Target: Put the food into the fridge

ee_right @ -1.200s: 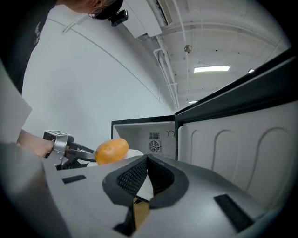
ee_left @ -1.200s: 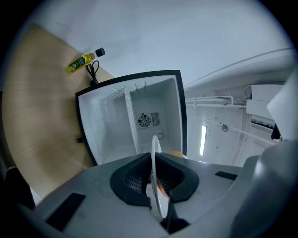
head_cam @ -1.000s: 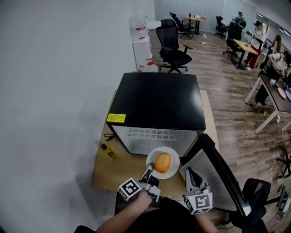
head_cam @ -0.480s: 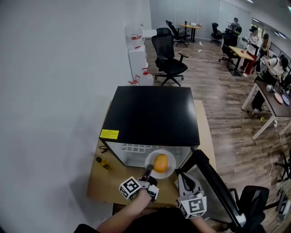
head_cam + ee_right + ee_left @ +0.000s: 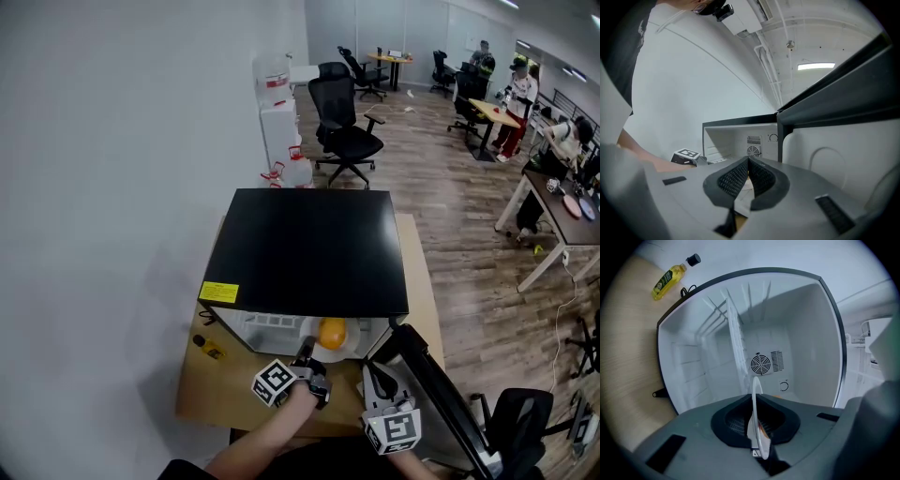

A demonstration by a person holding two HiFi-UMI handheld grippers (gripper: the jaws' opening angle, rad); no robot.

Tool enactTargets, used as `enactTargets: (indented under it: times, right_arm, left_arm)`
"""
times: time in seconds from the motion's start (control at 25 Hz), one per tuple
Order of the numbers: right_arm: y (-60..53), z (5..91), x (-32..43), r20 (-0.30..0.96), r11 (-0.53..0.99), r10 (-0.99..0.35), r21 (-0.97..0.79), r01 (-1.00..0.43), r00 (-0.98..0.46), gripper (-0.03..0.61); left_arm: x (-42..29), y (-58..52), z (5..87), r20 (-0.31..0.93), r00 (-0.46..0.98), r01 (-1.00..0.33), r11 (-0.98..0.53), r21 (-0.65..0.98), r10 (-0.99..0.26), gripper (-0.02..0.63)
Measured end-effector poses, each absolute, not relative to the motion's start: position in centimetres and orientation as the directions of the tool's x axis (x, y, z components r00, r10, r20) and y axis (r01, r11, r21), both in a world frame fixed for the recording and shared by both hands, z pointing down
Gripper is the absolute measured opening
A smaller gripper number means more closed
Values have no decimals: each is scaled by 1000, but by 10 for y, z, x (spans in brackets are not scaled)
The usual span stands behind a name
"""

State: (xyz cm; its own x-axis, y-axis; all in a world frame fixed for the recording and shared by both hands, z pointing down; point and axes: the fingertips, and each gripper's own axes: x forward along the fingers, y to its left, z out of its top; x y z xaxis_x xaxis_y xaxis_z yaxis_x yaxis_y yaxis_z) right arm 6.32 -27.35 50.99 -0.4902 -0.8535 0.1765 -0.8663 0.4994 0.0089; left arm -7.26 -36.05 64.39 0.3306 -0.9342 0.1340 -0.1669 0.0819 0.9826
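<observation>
A black mini fridge (image 5: 309,248) stands on a wooden table (image 5: 202,384), its door (image 5: 441,403) swung open to the right. My left gripper (image 5: 305,354) is shut on the rim of a white plate (image 5: 354,349) that carries a round orange food item (image 5: 331,332). The plate sits at the fridge mouth, partly hidden under the black top. In the left gripper view the plate rim (image 5: 754,408) shows edge-on between the jaws, facing the white interior with its wire shelf (image 5: 736,343). My right gripper (image 5: 378,375) hangs just right of the plate, shut on nothing (image 5: 747,164).
A small yellow bottle (image 5: 208,348) lies on the table left of the fridge, also in the left gripper view (image 5: 668,280). The open door's inner face (image 5: 843,136) fills the space at my right. Office chairs, desks and people stand far behind.
My left gripper has carried the plate forward into the fridge opening, so half the plate is now under the fridge top. The right gripper has edged forward beside it.
</observation>
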Motion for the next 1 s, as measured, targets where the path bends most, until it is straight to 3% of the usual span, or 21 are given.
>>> enactTargets:
  times: [1.0]
  right_arm:
    - [-264,508,65,187,493,-851,-32,-869,-490,60]
  left_arm:
    - [-60,-417,639,177,293,-210,118,971,-940,28]
